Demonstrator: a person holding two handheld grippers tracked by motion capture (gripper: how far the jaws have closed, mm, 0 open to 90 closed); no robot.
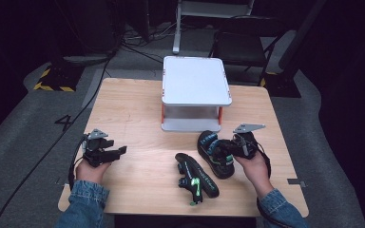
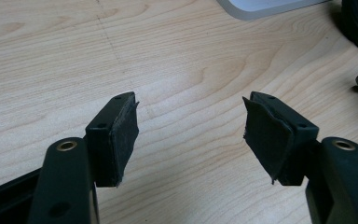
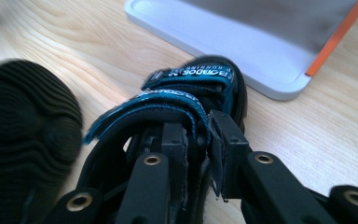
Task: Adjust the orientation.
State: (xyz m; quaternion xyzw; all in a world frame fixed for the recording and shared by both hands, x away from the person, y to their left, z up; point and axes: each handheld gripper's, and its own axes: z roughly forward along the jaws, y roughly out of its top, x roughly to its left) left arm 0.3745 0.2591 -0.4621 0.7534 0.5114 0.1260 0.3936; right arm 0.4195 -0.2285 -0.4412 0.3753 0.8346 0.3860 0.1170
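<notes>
Now | my right claw [image 1: 231,148] pinching blue-strapped sandal [image 1: 214,153], right of centre on desk [image 1: 138,118] | my left claw [image 1: 116,152] spread, lower left | other sandal [image 1: 197,178] lower centre.

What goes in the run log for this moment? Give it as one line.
right gripper: shut on blue-strapped sandal | left gripper: open, over bare table | green-accent sandal: lying untouched | white shelf stand: behind
</notes>
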